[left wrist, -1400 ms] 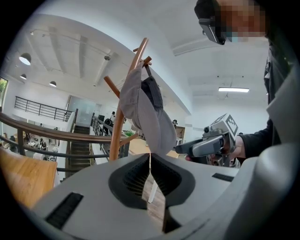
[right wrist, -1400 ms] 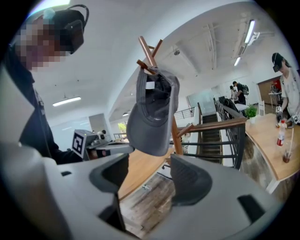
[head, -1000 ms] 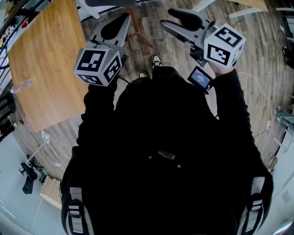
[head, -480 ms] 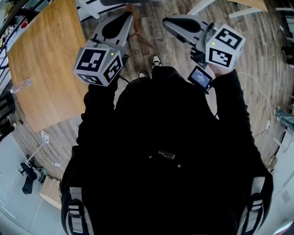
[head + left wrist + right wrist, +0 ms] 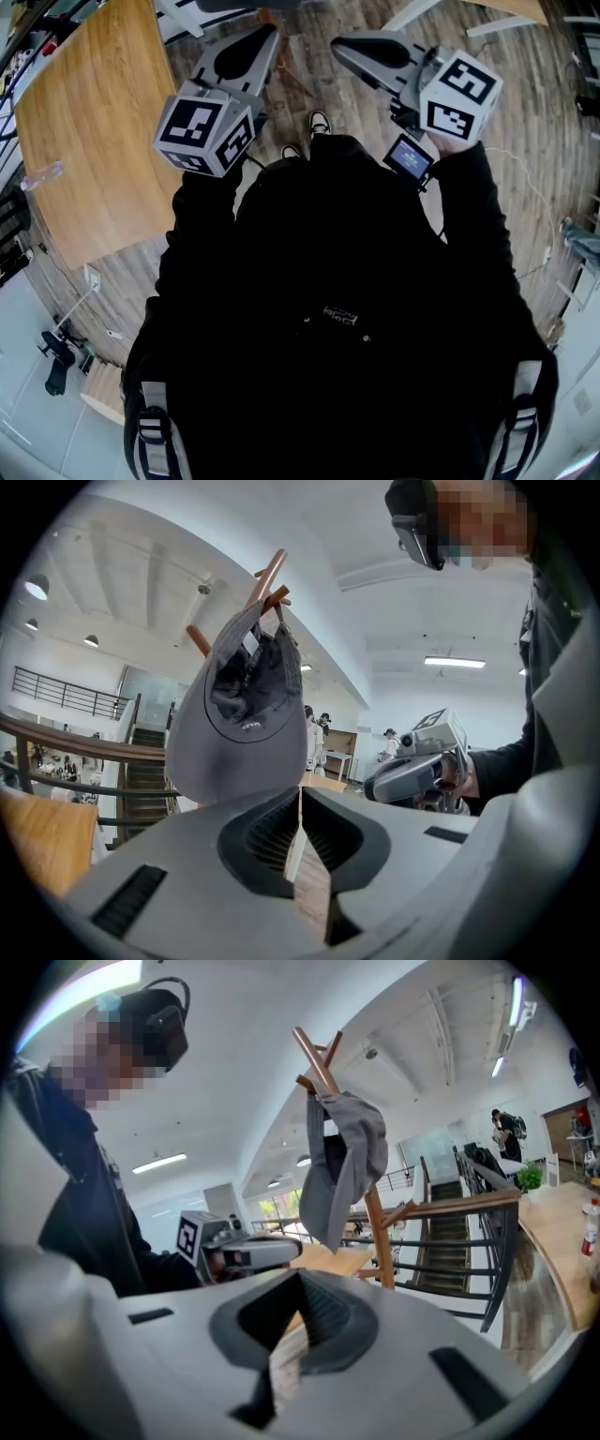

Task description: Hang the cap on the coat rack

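Note:
A grey cap hangs on a peg near the top of the wooden coat rack, its inside facing my left gripper. In the right gripper view the cap droops beside the rack's pole. Neither gripper touches it. My left gripper is shut with nothing between its jaws, a little below the cap. My right gripper is shut and empty too. In the head view the left gripper and the right gripper are held up in front of the person's chest, pointing forward.
A wooden table stands to the left with a clear bottle on it. A dark railing and stairs lie behind the rack. The person's shoes stand on plank flooring. Other people are far off.
The right gripper's jaws stood apart a second ago and have come together on nothing. The left gripper has shifted slightly forward. The cap stays on the rack.

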Demonstrator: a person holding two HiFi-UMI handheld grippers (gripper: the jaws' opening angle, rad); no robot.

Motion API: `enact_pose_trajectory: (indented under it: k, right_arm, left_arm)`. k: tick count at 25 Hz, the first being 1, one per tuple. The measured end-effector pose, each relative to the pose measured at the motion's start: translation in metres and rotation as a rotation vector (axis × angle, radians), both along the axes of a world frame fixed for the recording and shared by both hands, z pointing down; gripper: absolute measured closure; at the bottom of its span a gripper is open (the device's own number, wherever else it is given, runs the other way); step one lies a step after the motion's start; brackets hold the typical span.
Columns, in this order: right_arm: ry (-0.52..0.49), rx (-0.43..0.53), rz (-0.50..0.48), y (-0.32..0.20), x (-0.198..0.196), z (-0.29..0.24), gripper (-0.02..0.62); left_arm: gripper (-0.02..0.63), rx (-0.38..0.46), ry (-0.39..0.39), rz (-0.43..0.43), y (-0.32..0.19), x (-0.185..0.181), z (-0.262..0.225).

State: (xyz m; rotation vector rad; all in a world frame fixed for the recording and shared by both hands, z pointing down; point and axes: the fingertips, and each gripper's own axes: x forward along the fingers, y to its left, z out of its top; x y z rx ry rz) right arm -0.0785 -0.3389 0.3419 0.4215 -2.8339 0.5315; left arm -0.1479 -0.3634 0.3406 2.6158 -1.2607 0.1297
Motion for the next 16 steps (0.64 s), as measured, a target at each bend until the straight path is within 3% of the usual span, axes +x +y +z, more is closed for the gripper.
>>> enact_pose_trajectory:
  k: [16]
  right_arm:
    - [0.006,0.004,-0.01,0.0006,-0.0002,-0.0011,0.592]
  left_arm:
    - [0.589,0.001,-0.005,0.007,-0.0011,0.0014,0.0004]
